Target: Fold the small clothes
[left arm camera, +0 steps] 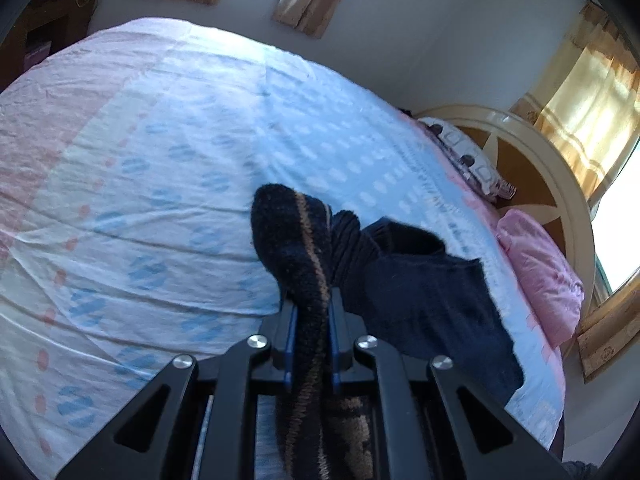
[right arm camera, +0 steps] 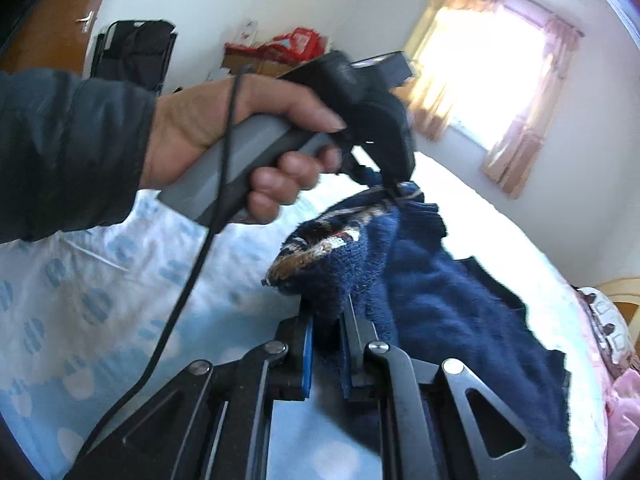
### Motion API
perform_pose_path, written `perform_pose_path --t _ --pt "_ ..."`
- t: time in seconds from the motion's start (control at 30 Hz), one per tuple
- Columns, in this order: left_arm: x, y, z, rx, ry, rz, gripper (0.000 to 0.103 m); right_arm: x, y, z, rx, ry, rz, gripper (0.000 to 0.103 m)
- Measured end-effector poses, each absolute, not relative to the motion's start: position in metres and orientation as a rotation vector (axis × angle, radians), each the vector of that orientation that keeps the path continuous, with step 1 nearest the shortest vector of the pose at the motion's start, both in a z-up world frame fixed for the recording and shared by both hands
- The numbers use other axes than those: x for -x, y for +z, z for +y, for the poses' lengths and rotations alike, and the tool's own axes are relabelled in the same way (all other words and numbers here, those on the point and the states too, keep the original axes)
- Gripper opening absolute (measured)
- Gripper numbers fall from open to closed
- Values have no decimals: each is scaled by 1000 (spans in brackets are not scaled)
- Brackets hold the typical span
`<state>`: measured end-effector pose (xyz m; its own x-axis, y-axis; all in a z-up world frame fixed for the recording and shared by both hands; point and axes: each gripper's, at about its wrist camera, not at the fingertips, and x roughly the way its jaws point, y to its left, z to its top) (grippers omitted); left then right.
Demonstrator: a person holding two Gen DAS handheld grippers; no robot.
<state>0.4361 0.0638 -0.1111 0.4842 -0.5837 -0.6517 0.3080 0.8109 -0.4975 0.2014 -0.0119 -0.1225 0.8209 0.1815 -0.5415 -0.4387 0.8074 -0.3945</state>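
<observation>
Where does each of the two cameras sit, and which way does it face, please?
Left wrist: rides the left tool, facing across the blue-and-pink patterned bedsheet toward curtained windows; no body visible.
Right wrist: rides the right tool, facing the person's left hand gripping the other tool.
Shared: both tools clamp the dark navy knitted garment above the bed.

This is a bedroom in a home. A wide bed (left arm camera: pixel 200 140) fills most of the view, spread with a pale sheet printed in blue and pink, with a curved headboard (left arm camera: pixel 532 148) and pillows (left arm camera: pixel 540 272) at its far end. Curtains (left arm camera: pixel 588 120) hang at sunlit windows (right arm camera: pixel 476 56), and a wooden door (right arm camera: pixel 60 20) stands in the corner.
</observation>
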Motion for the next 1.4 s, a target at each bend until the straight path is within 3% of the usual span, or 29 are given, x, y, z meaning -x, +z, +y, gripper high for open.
perform_pose_path --t 0.43,0.97,1.4 --pt "-433 -71 9 453 -581 854 13 -185 -82 -98 387 217 456 9" --pt "-430 -35 -120 338 -676 839 12 -166 -61 -188 240 56 406 9" --pt "-421 -51 -234 186 -770 891 12 -148 -76 -256 132 -71 483 8"
